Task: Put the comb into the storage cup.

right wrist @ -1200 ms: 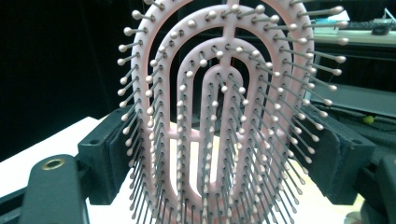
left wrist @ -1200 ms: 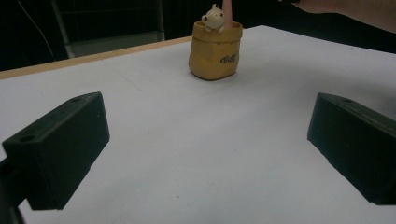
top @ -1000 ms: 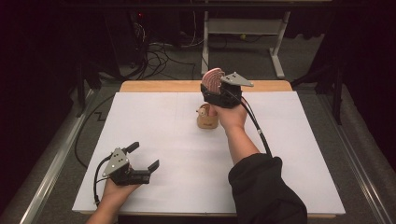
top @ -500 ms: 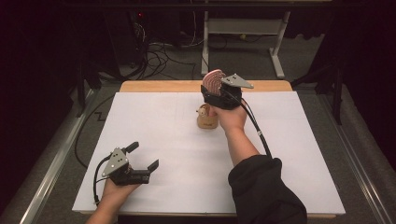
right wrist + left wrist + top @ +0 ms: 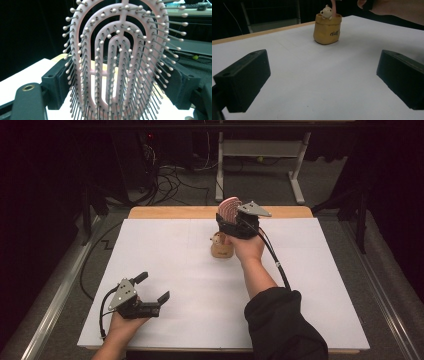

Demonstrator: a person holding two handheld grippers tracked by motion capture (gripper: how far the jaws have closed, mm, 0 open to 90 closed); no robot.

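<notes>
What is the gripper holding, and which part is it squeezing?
The right gripper holds a pink oval plastic hairbrush by the two side edges of its bristled head. The left gripper holds nothing.

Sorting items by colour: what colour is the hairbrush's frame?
Pale pink, with grey bristles; the hairbrush shows best in the right gripper view.

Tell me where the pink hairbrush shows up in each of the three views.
High view: the pink hairbrush stands upright at the table's far middle, in the right gripper.
Left gripper view: its handle enters the yellow pot, top centre.
Right gripper view: the brush head is centred between the jaws.
Shared landmark: the white table sheet.
</notes>
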